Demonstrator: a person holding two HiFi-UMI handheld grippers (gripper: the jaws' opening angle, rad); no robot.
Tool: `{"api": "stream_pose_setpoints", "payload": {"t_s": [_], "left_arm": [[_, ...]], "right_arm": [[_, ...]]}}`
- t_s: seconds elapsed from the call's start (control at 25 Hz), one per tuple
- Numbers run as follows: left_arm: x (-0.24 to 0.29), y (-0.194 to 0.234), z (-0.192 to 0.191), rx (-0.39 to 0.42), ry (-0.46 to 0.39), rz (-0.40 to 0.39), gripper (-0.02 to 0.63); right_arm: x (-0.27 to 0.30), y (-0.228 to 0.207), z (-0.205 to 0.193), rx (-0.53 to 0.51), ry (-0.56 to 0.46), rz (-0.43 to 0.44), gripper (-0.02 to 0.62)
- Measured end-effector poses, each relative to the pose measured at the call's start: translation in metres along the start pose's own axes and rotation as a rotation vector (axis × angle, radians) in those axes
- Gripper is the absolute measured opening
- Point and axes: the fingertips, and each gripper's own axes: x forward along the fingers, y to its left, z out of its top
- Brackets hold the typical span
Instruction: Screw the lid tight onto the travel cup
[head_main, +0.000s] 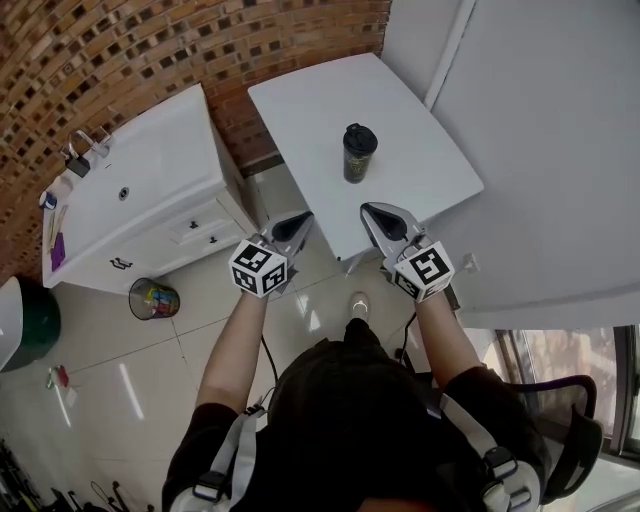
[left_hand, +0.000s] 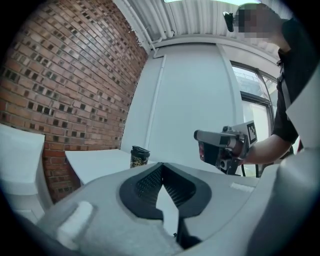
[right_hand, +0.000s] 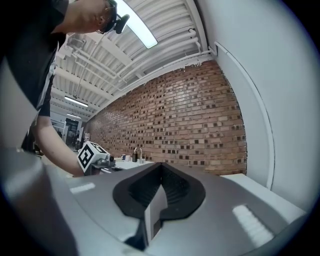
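A dark travel cup (head_main: 359, 158) with a black lid (head_main: 360, 134) on top stands upright near the middle of the small white table (head_main: 300, 100). Both grippers hover short of the table's near edge, apart from the cup. My left gripper (head_main: 299, 224) is shut with nothing in it, and my right gripper (head_main: 376, 211) is shut and empty too. In the left gripper view the cup (left_hand: 139, 156) stands ahead on the table, left of the shut jaw tips (left_hand: 161, 166), and the right gripper (left_hand: 220, 147) shows at the right. The right gripper view does not show the cup.
A white cabinet (head_main: 150, 195) with small items on top stands left of the table against the brick wall (head_main: 120, 50). A waste bin (head_main: 153, 298) sits on the tiled floor below it. An office chair (head_main: 565, 420) is at the lower right.
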Motion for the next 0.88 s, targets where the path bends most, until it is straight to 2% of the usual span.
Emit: {"api": "stream_pose_setpoints", "payload": {"t_s": [0.36, 0.56, 0.88], "left_arm": [[-0.05, -0.052, 0.031, -0.005, -0.122, -0.087, 0.002], [-0.059, -0.063, 0.039, -0.008, -0.145, -0.06, 0.002], [-0.059, -0.092, 0.058, -0.014, -0.179, -0.004, 0.002]], "right_arm": [[-0.039, 0.046, 0.013, -0.027, 0.0, 0.01, 0.0], [-0.06, 0.044, 0.024, 0.016, -0.036, -0.004, 0.0], [-0.104, 0.029, 0.047, -0.01, -0.038, 0.019, 0.001]]}}
